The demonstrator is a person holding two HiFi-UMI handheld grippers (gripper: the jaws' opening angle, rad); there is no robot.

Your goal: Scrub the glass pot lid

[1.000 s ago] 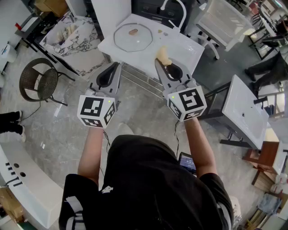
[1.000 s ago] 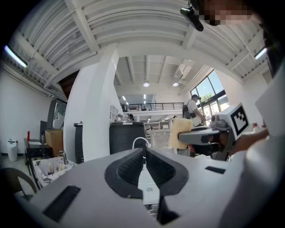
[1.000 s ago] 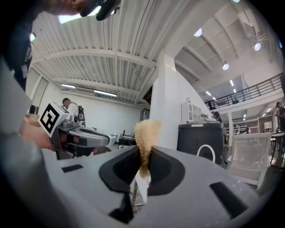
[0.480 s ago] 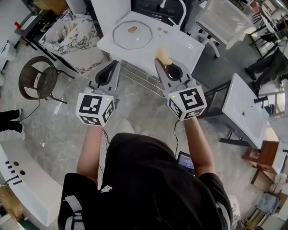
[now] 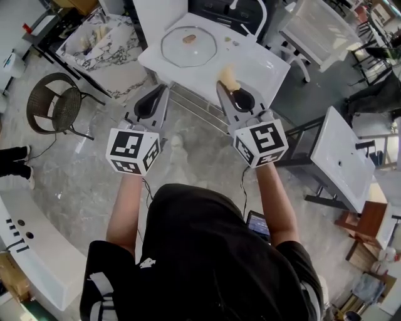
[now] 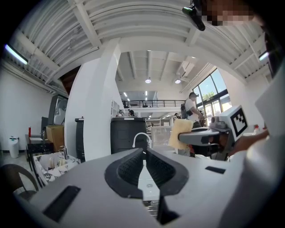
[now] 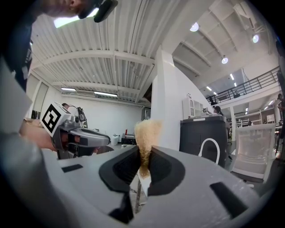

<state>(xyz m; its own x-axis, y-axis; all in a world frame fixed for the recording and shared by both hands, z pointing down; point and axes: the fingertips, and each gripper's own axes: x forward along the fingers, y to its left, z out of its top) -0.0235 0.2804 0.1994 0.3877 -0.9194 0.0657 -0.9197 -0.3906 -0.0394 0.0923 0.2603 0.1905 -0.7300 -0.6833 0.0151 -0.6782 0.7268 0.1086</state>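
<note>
The glass pot lid (image 5: 188,46) lies flat on a white table (image 5: 263,69) ahead of me, its brown knob up. My left gripper (image 5: 159,89) hangs short of the table's near edge, shut with nothing between its jaws; its tip (image 6: 143,153) shows closed in the left gripper view. My right gripper (image 5: 223,84) is shut on a tan scrub sponge (image 5: 228,78) at the table's near edge, right of the lid. In the right gripper view the sponge (image 7: 146,133) sticks up from the pressed jaws.
A marble-patterned box (image 5: 103,44) stands left of the table and a round dark chair (image 5: 51,113) further left. A faucet (image 5: 254,9) rises behind the table. Another white table (image 5: 341,157) stands at the right. The floor below is grey stone.
Both grippers keep their pose and grip. The view has shifted slightly, so the lid and table sit a little to the right and nearer than before.
</note>
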